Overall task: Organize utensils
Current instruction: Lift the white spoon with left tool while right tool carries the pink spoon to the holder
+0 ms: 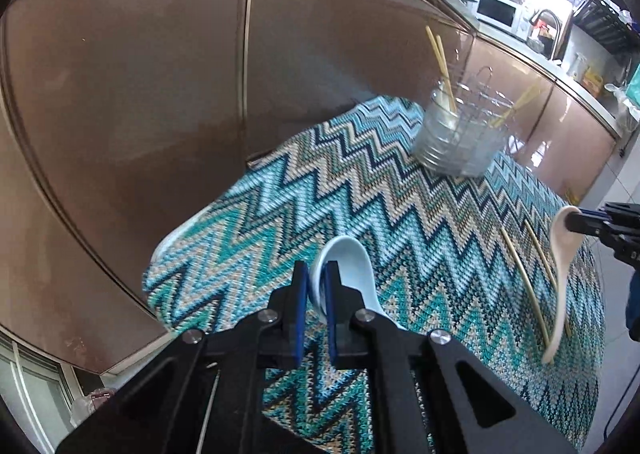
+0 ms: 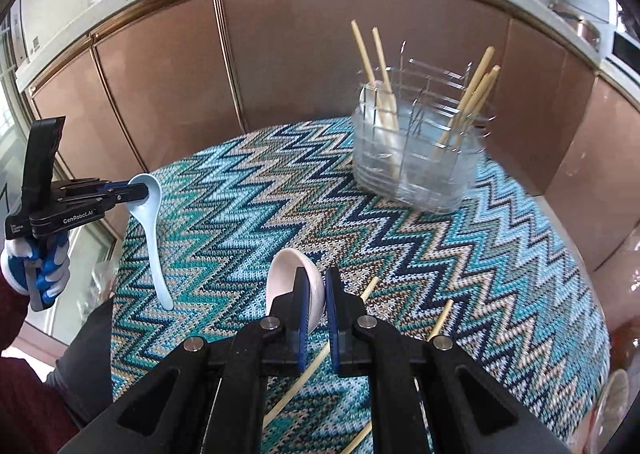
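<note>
Left claw [image 1: 316, 286] pinching blue spoon [image 2: 150, 230] by bowl, handle hanging down, off counter [image 2: 280, 181]. Right claw [image 2: 318, 294] pinching white spoon [image 1: 562, 274] by bowl — handle drooping toward near edge. Rack [image 2: 420, 157] at far edge holds some chopsticks. Left to do: both spoons, two loose chopsticks [image 1: 524, 278] lying lengthwise by right edge.

A pale blue ceramic soup spoon [image 2: 150, 230] hangs bowl-up above the left edge of the tabletop, handle pointing down. A white ceramic soup spoon [image 1: 562, 278] hangs likewise on the right side. Two loose bamboo chopsticks [image 1: 528, 274] lie side by side on the near right. A clear wire-framed utensil holder [image 2: 416, 157] stands far right, holding chopsticks in two compartments.
</note>
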